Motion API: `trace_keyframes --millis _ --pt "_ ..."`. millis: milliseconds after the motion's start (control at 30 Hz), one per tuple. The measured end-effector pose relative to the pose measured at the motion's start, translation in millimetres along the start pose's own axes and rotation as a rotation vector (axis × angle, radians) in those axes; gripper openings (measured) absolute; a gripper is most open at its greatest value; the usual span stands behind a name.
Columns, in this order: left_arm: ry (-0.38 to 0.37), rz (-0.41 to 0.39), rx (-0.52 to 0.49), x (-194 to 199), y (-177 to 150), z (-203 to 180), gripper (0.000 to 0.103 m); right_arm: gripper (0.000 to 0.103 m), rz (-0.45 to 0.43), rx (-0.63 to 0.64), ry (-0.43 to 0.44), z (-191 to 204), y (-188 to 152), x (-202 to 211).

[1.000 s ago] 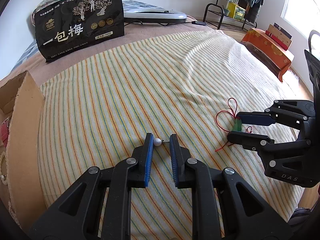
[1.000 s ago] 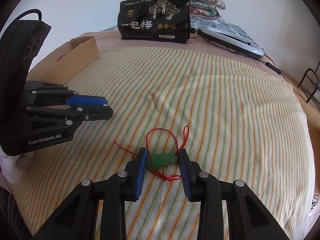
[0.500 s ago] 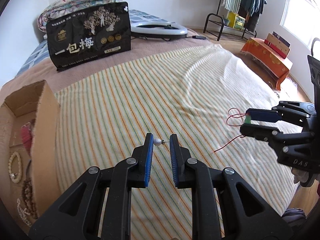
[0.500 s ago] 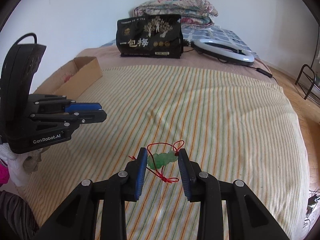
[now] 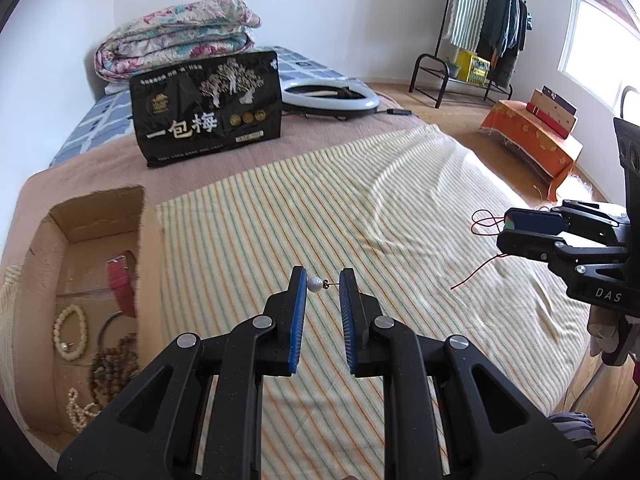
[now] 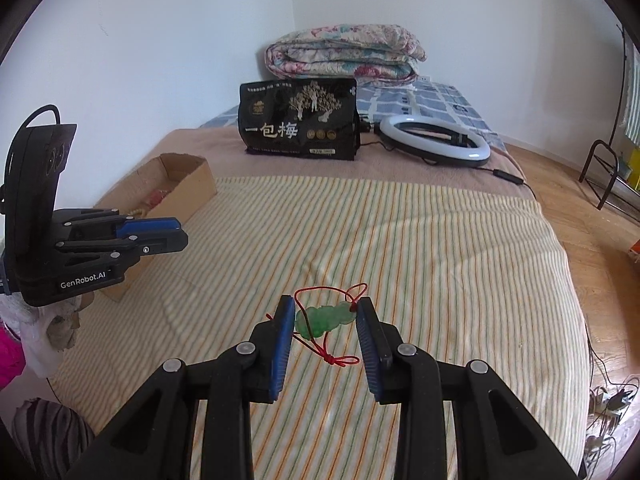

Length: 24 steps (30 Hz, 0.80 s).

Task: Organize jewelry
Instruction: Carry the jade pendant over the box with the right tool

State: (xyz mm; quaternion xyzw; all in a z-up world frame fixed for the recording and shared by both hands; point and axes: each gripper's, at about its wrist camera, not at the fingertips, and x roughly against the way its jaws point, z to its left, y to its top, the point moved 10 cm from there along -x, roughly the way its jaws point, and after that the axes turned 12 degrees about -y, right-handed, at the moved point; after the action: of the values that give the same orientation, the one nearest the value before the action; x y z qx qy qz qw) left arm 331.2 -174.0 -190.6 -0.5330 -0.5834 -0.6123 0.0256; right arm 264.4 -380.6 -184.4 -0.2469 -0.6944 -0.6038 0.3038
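Note:
My left gripper (image 5: pixel 323 285) is shut on a small pearl earring (image 5: pixel 315 284), held by pearl and post between the blue pads above the striped bedspread (image 5: pixel 360 208). My right gripper (image 6: pixel 325 314) is shut on a green jade pendant (image 6: pixel 326 318) whose red cord (image 6: pixel 332 356) dangles below. An open cardboard box (image 5: pixel 100 216) lies at the left with bead bracelets (image 5: pixel 72 332) and a red strap (image 5: pixel 120 284) inside. The right gripper also shows in the left wrist view (image 5: pixel 516 230), and the left gripper in the right wrist view (image 6: pixel 160 234).
A black snack bag (image 5: pixel 208 120) stands at the bed's far end beside a white ring light (image 5: pixel 328 96). A folded quilt (image 5: pixel 176 32) lies behind. An orange-covered stand (image 5: pixel 532 140) and a clothes rack (image 5: pixel 480 32) stand on the floor at right.
Both grippers have lifted off the bedspread with their items. The pendant's cord came up off the cloth. The box's inside has come into the left view.

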Motion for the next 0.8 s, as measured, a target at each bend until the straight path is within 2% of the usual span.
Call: trace_keyframes --millis 400,800 --pt "0.039 -0.068 0.009 54.1 5.8 19.7 0.015 0.032 -0.066 0.024 0.026 33.6 33.3 35.7" --pt "0.106 -0.112 0.024 104.2 9.7 74.7 0.015 0.032 -0.112 0.044 0.086 90.6 71.8 49.0"
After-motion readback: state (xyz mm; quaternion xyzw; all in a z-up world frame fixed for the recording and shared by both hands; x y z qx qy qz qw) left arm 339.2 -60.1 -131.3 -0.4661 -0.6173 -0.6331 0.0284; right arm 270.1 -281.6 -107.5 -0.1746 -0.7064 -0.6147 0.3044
